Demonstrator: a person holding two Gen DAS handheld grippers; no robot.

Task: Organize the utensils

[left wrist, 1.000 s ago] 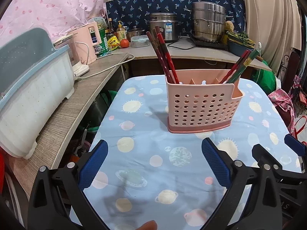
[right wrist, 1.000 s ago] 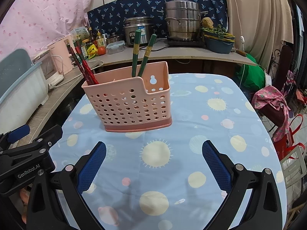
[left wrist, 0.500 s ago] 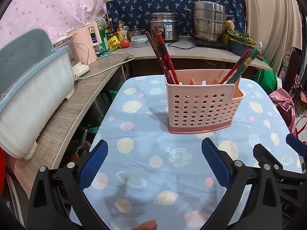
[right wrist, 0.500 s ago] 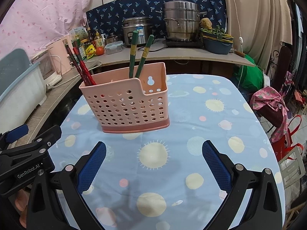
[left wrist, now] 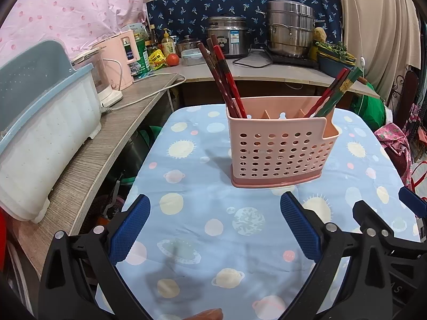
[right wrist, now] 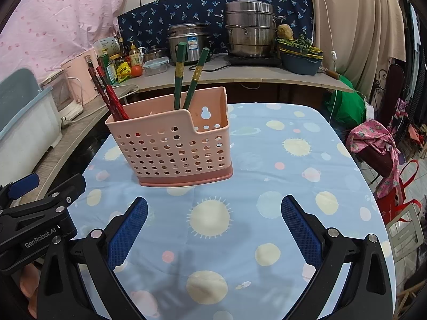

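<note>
A pink perforated utensil holder (left wrist: pixel 280 149) (right wrist: pixel 176 144) stands upright on the blue patterned tablecloth (left wrist: pixel 200 226) (right wrist: pixel 280 160). Red chopsticks (left wrist: pixel 224 80) (right wrist: pixel 109 96) lean out of its left compartment. Green chopsticks (right wrist: pixel 186 77) (left wrist: pixel 339 90) lean out of its right compartment, beside a red one. My left gripper (left wrist: pixel 214 229) hovers open near the table's front edge, nothing between its blue pads. My right gripper (right wrist: pixel 213 229) is open too, empty, short of the holder. Its black frame (left wrist: pixel 387 232) shows at the right of the left wrist view.
A wooden counter (left wrist: pixel 88 160) runs along the left with a white and blue dish rack (left wrist: pixel 40 133) and a pink kettle (left wrist: pixel 122 58). Pots (right wrist: pixel 250 34), a rice cooker (right wrist: pixel 186 40) and bottles stand at the back. Pink bag (right wrist: pixel 379 146) right of the table.
Both grippers have drifted only slightly; the holder looks a little larger and further left in the right wrist view. Both stay open and empty.
</note>
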